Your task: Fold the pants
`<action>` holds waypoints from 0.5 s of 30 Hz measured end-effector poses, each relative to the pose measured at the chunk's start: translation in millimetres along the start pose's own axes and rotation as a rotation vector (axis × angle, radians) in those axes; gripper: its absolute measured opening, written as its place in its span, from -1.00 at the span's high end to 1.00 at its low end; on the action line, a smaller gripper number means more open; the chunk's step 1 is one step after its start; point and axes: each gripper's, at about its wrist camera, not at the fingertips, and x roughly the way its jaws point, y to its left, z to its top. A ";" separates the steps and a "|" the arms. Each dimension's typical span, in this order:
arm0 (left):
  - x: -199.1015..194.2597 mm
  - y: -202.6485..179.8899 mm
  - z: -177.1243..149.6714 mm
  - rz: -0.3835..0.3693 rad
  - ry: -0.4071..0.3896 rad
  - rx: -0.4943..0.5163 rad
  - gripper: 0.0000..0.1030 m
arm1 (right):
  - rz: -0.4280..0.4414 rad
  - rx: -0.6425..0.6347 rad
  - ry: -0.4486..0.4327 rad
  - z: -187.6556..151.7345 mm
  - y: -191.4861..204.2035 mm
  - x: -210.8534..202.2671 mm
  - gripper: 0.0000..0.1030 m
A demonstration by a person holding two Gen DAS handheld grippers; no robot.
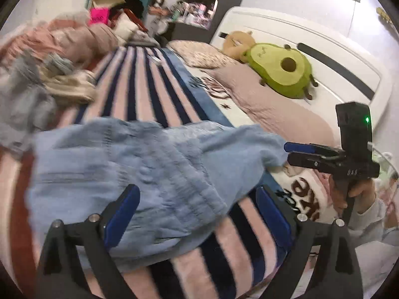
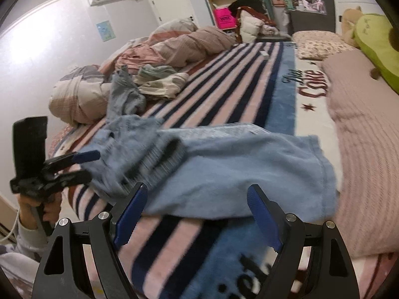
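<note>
Light blue pants (image 1: pixel 139 164) lie bunched on the striped blanket (image 1: pixel 139 87); they also show in the right wrist view (image 2: pixel 224 164), with the elastic waistband toward the left. My left gripper (image 1: pixel 197 199) is open, its blue-padded fingers just above the near edge of the pants. It also shows in the right wrist view (image 2: pixel 82 167), open beside the waistband. My right gripper (image 2: pixel 197 199) is open, at the pants' near edge. It also shows in the left wrist view (image 1: pixel 291 153), open, close to the right end of the pants.
A green avocado plush (image 1: pixel 281 69) and a brown teddy (image 1: pixel 237 42) lie against the white headboard (image 1: pixel 324 49). Pink pillows (image 2: pixel 361 137) sit to the right. Crumpled clothes (image 2: pixel 159 82) and a rolled duvet (image 2: pixel 79 94) lie on the far side of the bed.
</note>
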 end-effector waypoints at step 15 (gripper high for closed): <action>-33.7 86.2 -23.8 0.286 -0.067 -0.186 -0.79 | 0.110 -0.052 0.201 0.5 85.5 136.3 -0.54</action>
